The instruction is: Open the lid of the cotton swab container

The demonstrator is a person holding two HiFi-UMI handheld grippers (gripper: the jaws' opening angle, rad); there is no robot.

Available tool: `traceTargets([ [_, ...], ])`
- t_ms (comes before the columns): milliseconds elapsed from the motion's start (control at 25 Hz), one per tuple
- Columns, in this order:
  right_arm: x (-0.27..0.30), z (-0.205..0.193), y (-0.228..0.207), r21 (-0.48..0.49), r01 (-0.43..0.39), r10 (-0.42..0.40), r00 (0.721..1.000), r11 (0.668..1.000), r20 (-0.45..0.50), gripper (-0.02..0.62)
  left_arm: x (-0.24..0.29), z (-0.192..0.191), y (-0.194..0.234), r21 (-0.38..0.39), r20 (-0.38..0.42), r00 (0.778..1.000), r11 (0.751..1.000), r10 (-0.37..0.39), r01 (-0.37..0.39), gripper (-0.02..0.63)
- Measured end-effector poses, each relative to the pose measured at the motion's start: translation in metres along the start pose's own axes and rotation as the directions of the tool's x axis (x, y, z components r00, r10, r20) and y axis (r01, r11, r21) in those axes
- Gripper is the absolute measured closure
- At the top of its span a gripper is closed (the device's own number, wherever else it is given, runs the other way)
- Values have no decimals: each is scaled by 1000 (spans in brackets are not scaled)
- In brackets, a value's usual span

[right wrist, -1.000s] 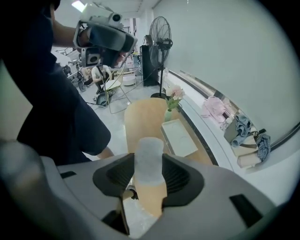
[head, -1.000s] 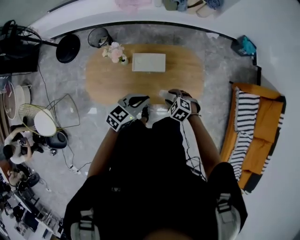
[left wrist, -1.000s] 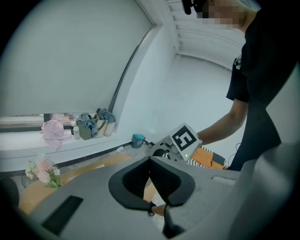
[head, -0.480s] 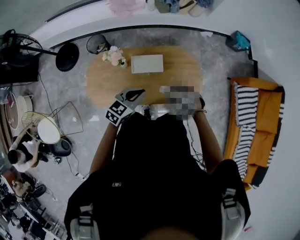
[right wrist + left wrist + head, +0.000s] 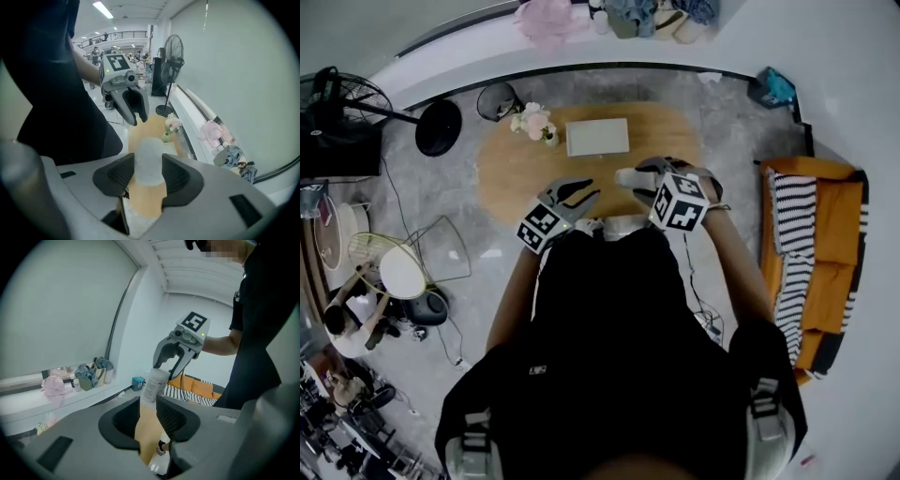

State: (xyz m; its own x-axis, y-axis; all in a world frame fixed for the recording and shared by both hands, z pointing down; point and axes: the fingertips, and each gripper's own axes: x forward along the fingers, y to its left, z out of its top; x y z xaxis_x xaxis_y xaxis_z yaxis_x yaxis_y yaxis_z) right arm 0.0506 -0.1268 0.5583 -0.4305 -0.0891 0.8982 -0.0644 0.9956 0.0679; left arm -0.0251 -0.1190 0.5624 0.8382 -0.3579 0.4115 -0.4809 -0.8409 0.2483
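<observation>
The cotton swab container [image 5: 149, 159] is a translucent white cylinder with a label [image 5: 153, 383]. My right gripper [image 5: 149, 176] is shut on its body and holds it up above the near edge of the wooden table [image 5: 516, 169]. In the head view the container [image 5: 625, 176] pokes out to the left of the right gripper [image 5: 643, 178]. My left gripper [image 5: 581, 194] faces it from the left, a little apart. Its jaws have just been opening, and the left gripper [image 5: 152, 427] now stands open with nothing between its pads. I cannot make out the lid.
A white box [image 5: 598, 137] and a small vase of flowers [image 5: 534, 122] stand at the table's far side. A floor fan [image 5: 337, 98] and a wire side table [image 5: 403, 267] are to the left, and an orange sofa [image 5: 825, 244] is to the right.
My right gripper has risen toward the head camera with the container in it. The left gripper has stayed in nearly the same place.
</observation>
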Motion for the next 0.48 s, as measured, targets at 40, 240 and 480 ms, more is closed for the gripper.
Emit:
traceTargets([
  [40,-4,6,0,-14,-14,14,1000,1000,4,420,0,1,-2,8,3,1000,1000,-9,9,506],
  [240,-23,31,6,-45,-67,68,997,997,25,420,3,11,-16,44,31,997,997,-65,64,418],
  [480,-35,50,21,-91,-86,88,996,992,25,420,12,18,-37,103,17,990,985,-139,136,369],
])
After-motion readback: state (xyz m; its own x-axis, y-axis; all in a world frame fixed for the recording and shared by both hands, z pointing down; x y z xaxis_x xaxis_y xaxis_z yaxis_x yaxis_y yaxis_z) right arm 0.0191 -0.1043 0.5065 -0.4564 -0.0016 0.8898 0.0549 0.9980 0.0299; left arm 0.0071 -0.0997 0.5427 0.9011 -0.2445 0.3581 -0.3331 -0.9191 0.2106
